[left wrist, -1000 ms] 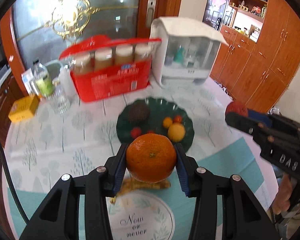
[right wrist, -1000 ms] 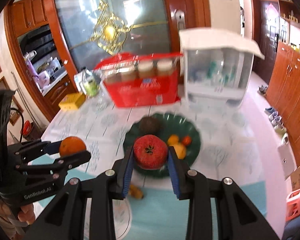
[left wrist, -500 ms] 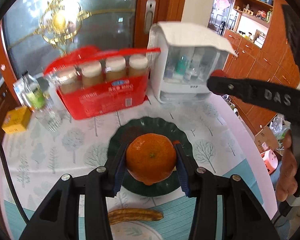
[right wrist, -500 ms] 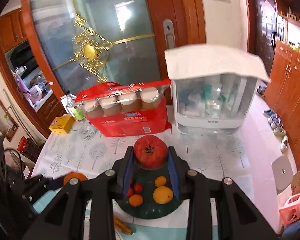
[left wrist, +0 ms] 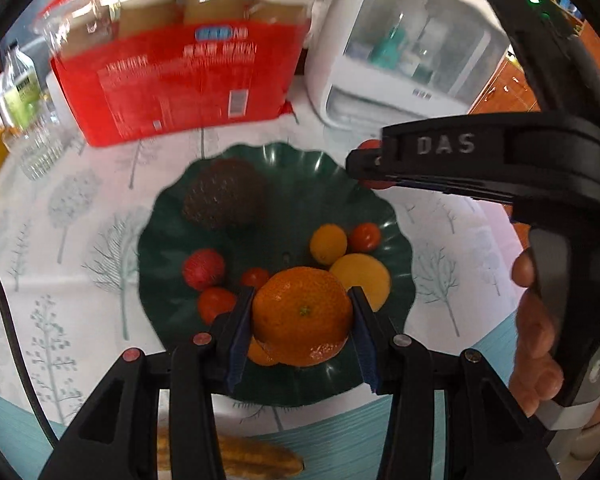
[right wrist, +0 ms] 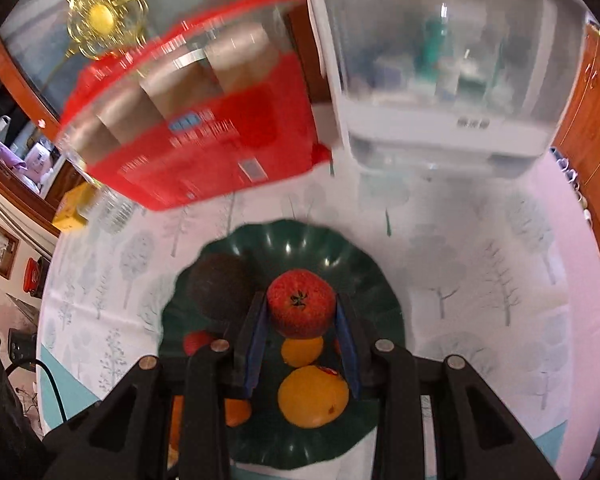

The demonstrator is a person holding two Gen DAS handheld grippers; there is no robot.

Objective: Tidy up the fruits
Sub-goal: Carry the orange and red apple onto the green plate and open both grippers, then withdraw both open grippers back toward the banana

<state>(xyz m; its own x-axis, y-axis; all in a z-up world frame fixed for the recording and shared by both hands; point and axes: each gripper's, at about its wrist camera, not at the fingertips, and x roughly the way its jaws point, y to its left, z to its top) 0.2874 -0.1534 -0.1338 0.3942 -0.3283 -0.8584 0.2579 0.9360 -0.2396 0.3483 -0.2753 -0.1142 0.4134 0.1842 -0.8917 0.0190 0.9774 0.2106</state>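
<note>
Both grippers stood over the green plate (left wrist: 396, 240), each carrying a fruit; the step in hand looked like delivery to the plate. The left gripper (left wrist: 302, 322) pinched an orange (left wrist: 302, 316) between its blue pads, above the near part of the plate. The right gripper (right wrist: 301, 312) pinched a red tomato-like fruit (right wrist: 301, 303), stem toward the camera, above the plate's middle. Already lying on the plate: a dark rough-skinned fruit (left wrist: 224, 194), several small red and orange fruits, and a yellow one (left wrist: 362, 278). A banana (left wrist: 256, 456) lay on the table near the plate's front edge, apart from it. Judgement: next, each load needed lowering into a bare spot, clear of the fruit below, before the fingers spread; neither fruit appeared to rest on the plate yet.
</note>
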